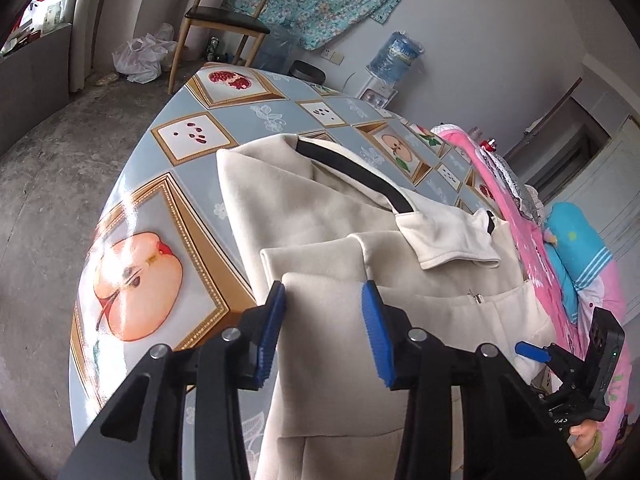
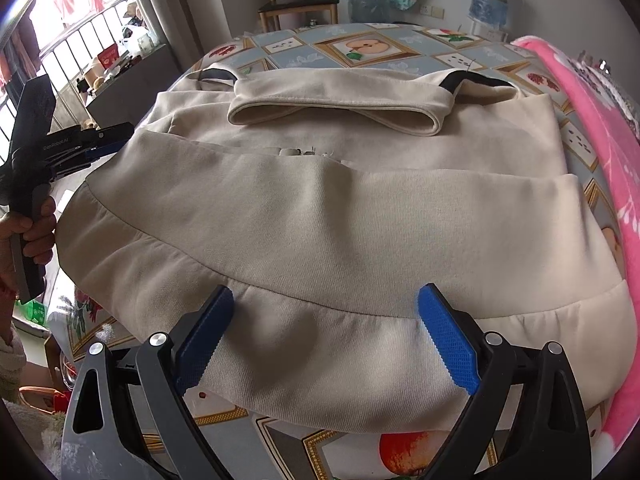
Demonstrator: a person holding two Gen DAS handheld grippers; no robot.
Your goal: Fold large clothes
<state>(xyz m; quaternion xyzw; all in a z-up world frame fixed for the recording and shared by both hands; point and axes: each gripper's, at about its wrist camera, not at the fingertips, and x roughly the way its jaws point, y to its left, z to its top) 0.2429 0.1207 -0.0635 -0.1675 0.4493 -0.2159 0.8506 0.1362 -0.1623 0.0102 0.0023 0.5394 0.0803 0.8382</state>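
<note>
A cream jacket (image 2: 340, 208) with black trim lies flat on the table, sleeves folded in over the body; it also shows in the left wrist view (image 1: 320, 216). My right gripper (image 2: 326, 316) is open, its blue pads either side of the jacket's bottom hem. My left gripper (image 1: 324, 304) is open over the jacket's side edge near a folded sleeve. The left gripper also shows in the right wrist view (image 2: 104, 140) at the jacket's left edge. The right gripper shows in the left wrist view (image 1: 532, 350) at the lower right.
The table (image 1: 168, 208) has a fruit-print cloth. A pile of pink and blue clothes (image 1: 560, 240) lies along its right side, also in the right wrist view (image 2: 592, 120). A wooden chair (image 1: 228, 20) and a water bottle (image 1: 394, 58) stand beyond.
</note>
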